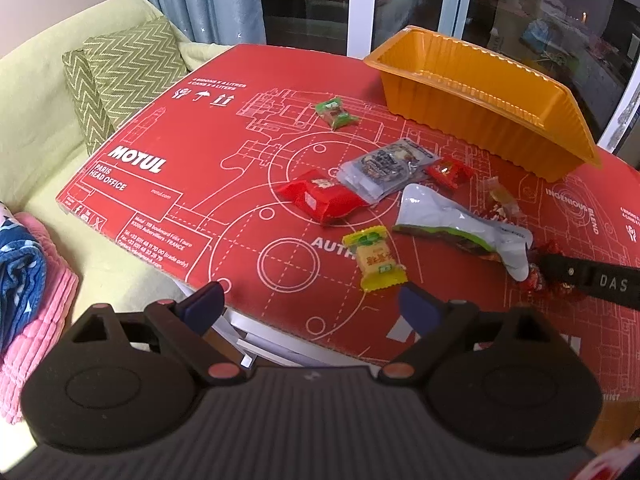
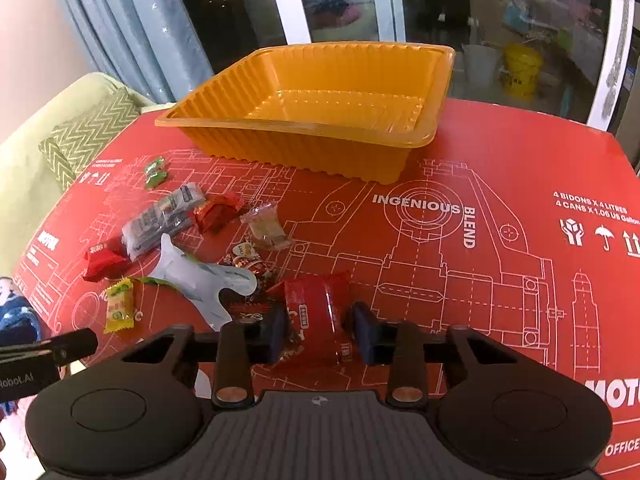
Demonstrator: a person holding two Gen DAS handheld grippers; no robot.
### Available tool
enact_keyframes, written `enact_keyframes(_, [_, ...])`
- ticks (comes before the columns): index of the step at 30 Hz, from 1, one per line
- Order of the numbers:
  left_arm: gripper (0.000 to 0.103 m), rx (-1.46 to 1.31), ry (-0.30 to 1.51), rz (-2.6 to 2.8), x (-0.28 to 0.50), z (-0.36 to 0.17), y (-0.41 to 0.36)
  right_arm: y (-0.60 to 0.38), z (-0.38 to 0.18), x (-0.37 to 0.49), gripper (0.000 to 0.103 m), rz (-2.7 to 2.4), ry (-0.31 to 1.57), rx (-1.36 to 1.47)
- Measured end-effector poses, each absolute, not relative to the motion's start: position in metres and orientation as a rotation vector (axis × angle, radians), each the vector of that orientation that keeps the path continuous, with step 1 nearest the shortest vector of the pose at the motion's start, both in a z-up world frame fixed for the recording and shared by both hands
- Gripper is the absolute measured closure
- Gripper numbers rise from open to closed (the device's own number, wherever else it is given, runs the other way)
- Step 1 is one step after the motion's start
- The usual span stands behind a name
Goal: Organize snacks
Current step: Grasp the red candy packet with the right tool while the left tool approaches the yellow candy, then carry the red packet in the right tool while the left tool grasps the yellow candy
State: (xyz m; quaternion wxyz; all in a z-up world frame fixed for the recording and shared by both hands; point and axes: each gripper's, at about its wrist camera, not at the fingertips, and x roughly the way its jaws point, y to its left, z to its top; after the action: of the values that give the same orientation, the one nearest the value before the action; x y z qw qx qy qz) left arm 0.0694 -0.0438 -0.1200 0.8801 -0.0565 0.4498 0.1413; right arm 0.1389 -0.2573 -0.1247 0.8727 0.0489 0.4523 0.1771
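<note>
Loose snacks lie on a red Motul cardboard sheet [image 2: 500, 184]. My right gripper [image 2: 320, 332] is shut on a red snack packet [image 2: 316, 308], its blue pads pressing both sides. An orange ribbed tray [image 2: 300, 152] stands behind with nothing in it. To the left lie a white pouch [image 2: 200, 276], a yellow candy [image 2: 119, 304], a grey packet [image 2: 160, 220], two red packets, a clear wrapper [image 2: 266, 228] and a green candy [image 2: 154, 172]. My left gripper [image 1: 312, 300] is open over the sheet's near edge, just short of the yellow candy [image 1: 378, 264]. The orange tray [image 1: 480, 120] is at the far right.
A pale green sofa [image 1: 36, 120] with a chevron cushion [image 1: 120, 80] lies left of the sheet, with pink and blue blankets [image 1: 28, 280] on it. Curtains and glass doors stand behind. The right half of the sheet is bare of snacks.
</note>
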Motion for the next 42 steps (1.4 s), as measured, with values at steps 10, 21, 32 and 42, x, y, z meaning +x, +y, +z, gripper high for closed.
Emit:
enact_keyframes(10, [0.016,-0.089,0.926,0.283,0.083,-0.128,-0.057,-0.267,-0.119,0.135,0.072,0.384,0.916,0.072])
enact_keyframes(21, [0.048,-0.071,0.915,0.274,0.103,-0.136,-0.067,-0.288,-0.115,0.137,0.072,0.353,0.917,0.085])
enact_keyframes(32, [0.080,-0.048,0.918,0.262,0.108,-0.140,-0.074,-0.300,-0.116,0.134,0.072,0.341,0.923,0.089])
enact_keyframes(42, [0.083,-0.034,0.905,0.261,0.102,-0.132,-0.077,-0.309,-0.107,0.128,0.072,0.357,0.907,0.102])
